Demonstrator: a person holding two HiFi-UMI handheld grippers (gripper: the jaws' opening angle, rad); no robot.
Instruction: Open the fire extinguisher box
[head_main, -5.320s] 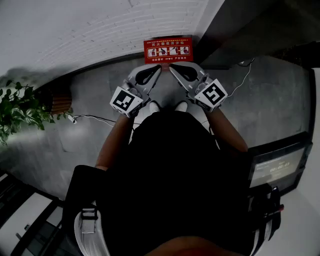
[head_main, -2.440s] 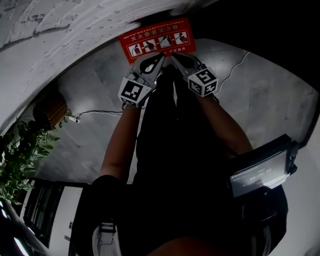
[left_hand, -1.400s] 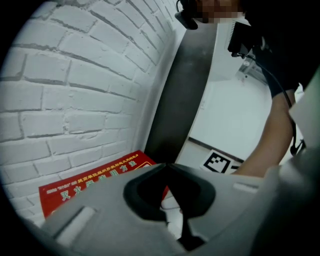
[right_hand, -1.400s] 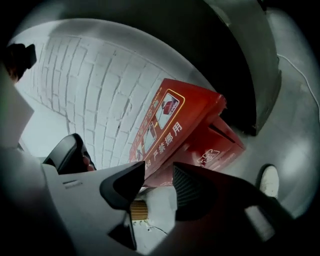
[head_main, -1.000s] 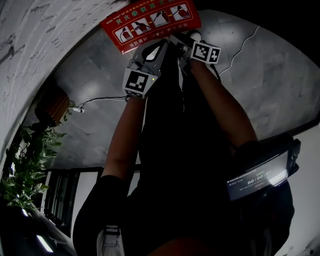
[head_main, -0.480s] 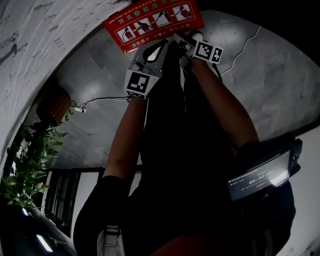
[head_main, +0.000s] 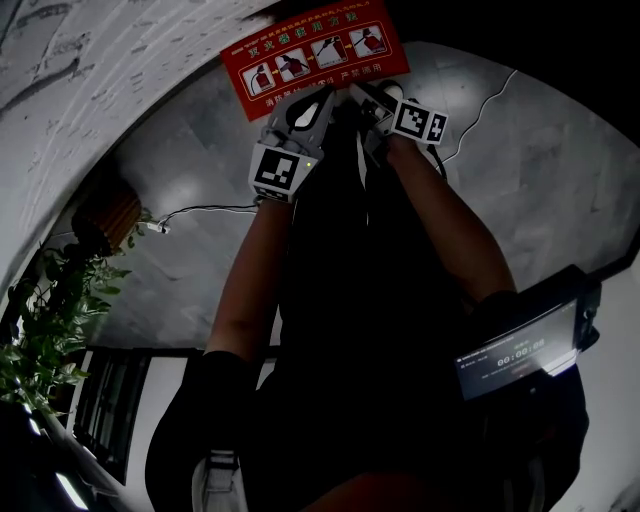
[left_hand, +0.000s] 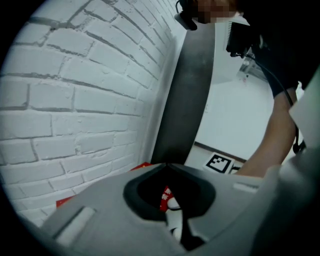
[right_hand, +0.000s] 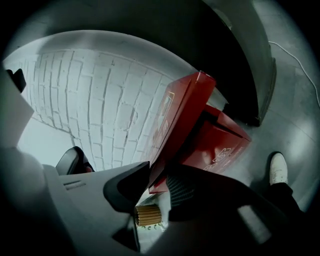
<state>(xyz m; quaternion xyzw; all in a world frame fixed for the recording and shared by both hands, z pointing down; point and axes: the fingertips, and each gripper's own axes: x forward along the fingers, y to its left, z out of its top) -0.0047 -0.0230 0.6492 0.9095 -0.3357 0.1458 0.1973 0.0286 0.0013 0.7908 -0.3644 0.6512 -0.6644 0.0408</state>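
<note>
**A:** What have the jaws got?

**B:** My right gripper (right_hand: 152, 187) is clamped on the lower corner of the flat red metal lid (right_hand: 177, 115), which tilts up off the red fire extinguisher box (right_hand: 222, 142).

**A:** And the left?

**B:** My left gripper (left_hand: 167, 165) has its tips pressed together, empty, near the box's front. Behind the box stands the white brick wall (left_hand: 75, 100).
</note>
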